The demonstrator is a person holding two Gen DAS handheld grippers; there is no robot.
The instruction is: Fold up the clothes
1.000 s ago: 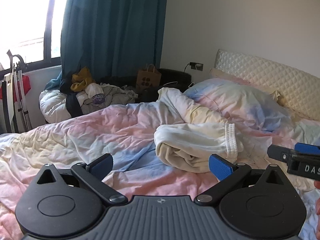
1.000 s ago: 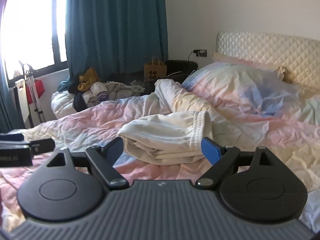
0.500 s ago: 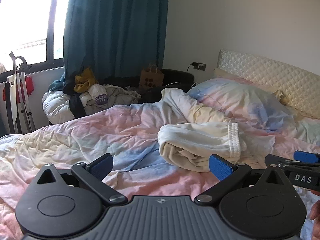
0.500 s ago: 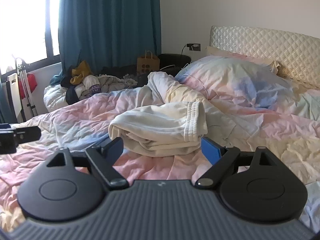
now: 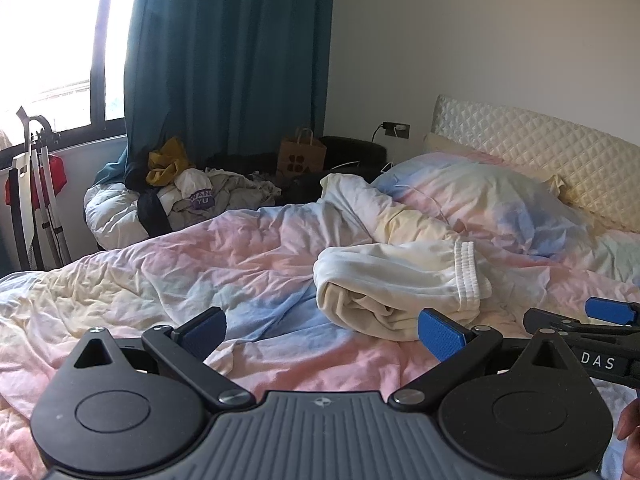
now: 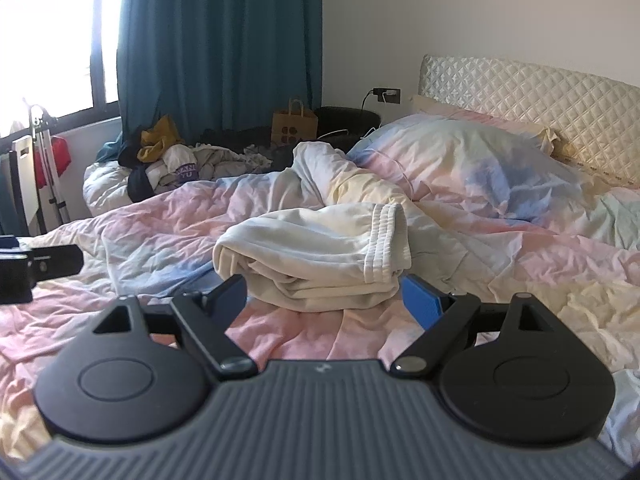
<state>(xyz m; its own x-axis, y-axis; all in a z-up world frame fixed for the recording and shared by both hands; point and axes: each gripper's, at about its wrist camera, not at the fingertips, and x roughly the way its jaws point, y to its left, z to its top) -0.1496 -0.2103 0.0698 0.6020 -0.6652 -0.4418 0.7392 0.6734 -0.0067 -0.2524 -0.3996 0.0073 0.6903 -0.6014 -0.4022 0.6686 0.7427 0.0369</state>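
Note:
A cream garment with a ribbed white waistband [image 5: 396, 284] [image 6: 316, 264] lies folded in a loose bundle on the pastel duvet [image 5: 224, 264] [image 6: 520, 272]. My left gripper [image 5: 322, 330] is open above the duvet, short of the bundle and a little to its left, with nothing between its blue pads. My right gripper [image 6: 332, 298] is open too, close in front of the bundle's near edge, not touching it. The right gripper [image 5: 580, 318] shows at the right edge of the left wrist view. The left gripper's black body [image 6: 36, 266] shows at the left edge of the right wrist view.
A pastel pillow [image 5: 492, 200] and quilted headboard [image 5: 560, 160] lie to the right. Beyond the bed sit a pile of clothes [image 5: 188, 192], a paper bag [image 5: 300, 156], a teal curtain [image 5: 228, 60] and a window. A folded rack [image 5: 36, 184] stands at far left.
Both grippers have drawn back and risen slightly from the bundle and stayed open. The right wrist view has swung so the folded garment sits more central.

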